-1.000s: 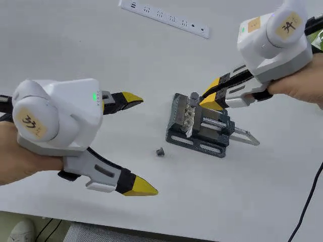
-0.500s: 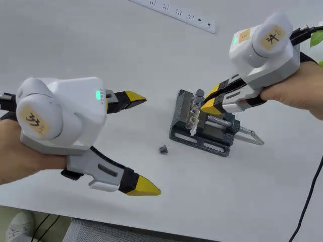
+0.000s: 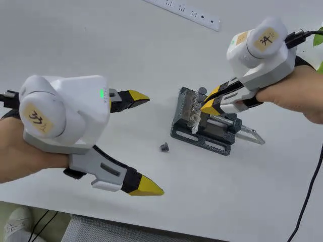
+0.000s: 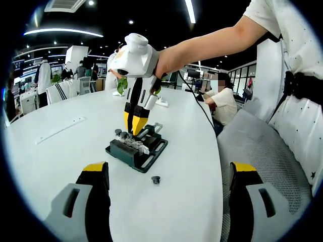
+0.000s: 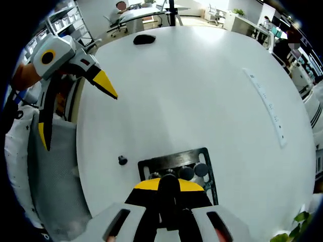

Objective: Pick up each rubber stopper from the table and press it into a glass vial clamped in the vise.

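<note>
A dark vise stands mid-table and clamps a row of glass vials; two of them carry dark stoppers. My right gripper hovers just over the vials, shut on a dark rubber stopper held between its yellow tips. The same gripper points down at the vise in the left gripper view. One loose stopper lies on the table in front of the vise, also seen as stopper and stopper. My left gripper hangs wide open left of it, holding nothing.
A white power strip lies at the far edge of the white table. A black cable runs down the right side. The vise's screw handle sticks out to the right. People sit at tables in the background.
The head camera has shifted. My right gripper has edged slightly closer over the vials with the stopper. The left gripper stays open in the same place.
</note>
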Demonstrator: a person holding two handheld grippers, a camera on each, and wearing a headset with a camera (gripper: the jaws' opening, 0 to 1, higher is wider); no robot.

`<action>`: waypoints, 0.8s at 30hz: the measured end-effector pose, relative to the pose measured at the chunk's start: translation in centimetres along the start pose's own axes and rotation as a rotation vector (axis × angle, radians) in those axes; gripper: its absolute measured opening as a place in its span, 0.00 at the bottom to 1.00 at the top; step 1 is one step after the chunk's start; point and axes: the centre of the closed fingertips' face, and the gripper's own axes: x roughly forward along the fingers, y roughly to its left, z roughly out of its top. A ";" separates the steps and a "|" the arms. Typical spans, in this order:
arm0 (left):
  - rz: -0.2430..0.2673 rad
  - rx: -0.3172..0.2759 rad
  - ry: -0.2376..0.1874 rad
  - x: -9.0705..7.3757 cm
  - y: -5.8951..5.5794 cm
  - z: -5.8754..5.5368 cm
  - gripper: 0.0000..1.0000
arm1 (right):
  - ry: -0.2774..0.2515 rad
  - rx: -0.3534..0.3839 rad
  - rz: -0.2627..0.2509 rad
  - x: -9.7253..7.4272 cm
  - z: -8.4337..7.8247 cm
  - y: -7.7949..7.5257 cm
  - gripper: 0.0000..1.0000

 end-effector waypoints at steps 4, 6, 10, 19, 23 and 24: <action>-0.001 -0.008 -0.010 0.0 0.1 0.1 0.99 | 0.017 -0.004 0.007 0.3 -0.1 0.0 0.05; -0.001 -0.010 -0.012 -0.1 0.1 0.2 0.99 | 0.022 -0.008 0.005 0.2 -0.1 0.0 0.05; -0.002 -0.012 -0.013 0.0 0.1 0.1 0.99 | 0.035 -0.012 0.009 0.5 -0.2 -0.1 0.05; -0.004 -0.021 -0.015 0.1 0.2 -0.2 0.99 | 0.068 -0.038 0.008 0.7 -0.1 0.1 0.05; -0.004 -0.024 -0.018 0.0 0.2 -0.2 0.99 | 0.087 -0.047 0.007 0.6 -0.2 0.1 0.05; -0.003 -0.026 -0.017 0.0 0.2 -0.2 0.99 | 0.092 -0.044 0.007 0.7 -0.2 0.0 0.05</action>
